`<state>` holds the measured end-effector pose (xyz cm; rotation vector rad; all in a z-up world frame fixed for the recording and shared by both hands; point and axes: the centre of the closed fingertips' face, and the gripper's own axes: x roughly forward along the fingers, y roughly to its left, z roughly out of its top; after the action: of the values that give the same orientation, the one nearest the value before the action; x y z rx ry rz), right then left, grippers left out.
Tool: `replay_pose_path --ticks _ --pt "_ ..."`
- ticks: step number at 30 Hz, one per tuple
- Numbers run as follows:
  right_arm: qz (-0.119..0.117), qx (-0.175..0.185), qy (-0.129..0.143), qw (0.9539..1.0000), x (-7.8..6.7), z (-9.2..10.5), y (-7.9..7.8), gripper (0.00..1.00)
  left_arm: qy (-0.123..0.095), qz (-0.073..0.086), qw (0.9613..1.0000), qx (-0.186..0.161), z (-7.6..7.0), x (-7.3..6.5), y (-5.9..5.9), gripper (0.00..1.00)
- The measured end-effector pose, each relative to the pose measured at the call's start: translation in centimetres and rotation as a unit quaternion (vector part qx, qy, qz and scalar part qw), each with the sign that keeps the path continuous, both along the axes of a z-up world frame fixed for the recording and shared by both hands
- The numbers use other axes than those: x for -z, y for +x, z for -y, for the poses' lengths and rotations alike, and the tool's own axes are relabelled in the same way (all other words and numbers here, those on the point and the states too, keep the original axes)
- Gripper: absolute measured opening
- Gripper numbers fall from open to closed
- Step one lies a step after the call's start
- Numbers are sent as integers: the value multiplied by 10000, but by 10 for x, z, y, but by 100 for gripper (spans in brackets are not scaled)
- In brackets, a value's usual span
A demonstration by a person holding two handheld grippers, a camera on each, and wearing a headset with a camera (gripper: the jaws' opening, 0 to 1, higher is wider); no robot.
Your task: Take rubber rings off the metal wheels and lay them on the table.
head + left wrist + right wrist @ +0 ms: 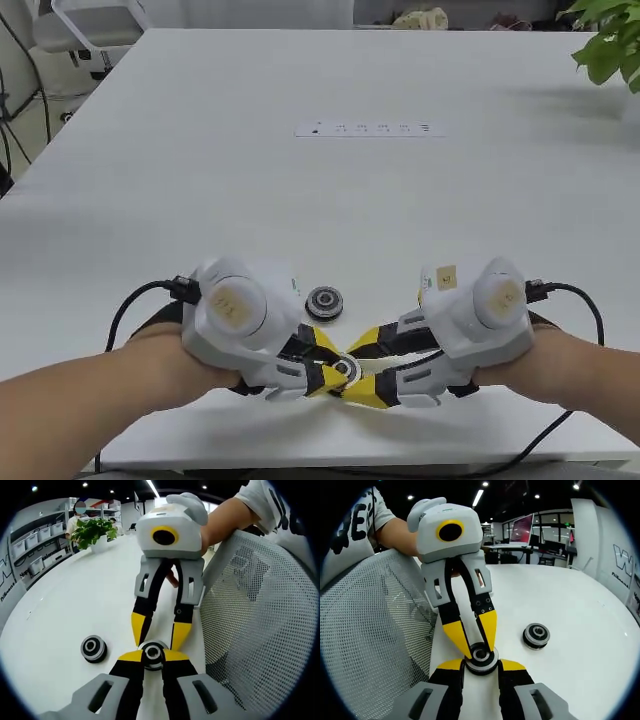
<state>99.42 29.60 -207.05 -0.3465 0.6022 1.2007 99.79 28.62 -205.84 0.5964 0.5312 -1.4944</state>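
A metal wheel with a black rubber ring is held just above the white table, close to its front edge. My left gripper reaches in from the left and my right gripper from the right, tips meeting on this wheel. In the left gripper view my own yellow-tipped jaws clamp the wheel, and the right gripper pinches its far side. The right gripper view shows its own jaws shut on the wheel. A second ringed wheel lies flat on the table just beyond.
The second wheel lies a short way off to the side of the held one. A white labelled strip lies mid-table. A plant stands at the far right corner. A mesh chair back stands behind the table edge.
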Motion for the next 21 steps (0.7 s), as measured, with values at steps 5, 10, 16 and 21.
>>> replay_pose_path --ticks 5,10,16,21 --pt "-1 -4 -26 10000 0 2 -1 23 -1 4 10000 -3 0 0 0 9" --pt "15 -18 -65 10000 1 5 -2 21 -6 4 10000 -7 0 0 0 8" --pt "17 -19 -88 10000 1 6 -2 20 -14 5 10000 -14 0 0 0 8" --pt "43 -33 -120 9999 1 8 -2 18 -22 0 10000 -20 0 0 0 8"
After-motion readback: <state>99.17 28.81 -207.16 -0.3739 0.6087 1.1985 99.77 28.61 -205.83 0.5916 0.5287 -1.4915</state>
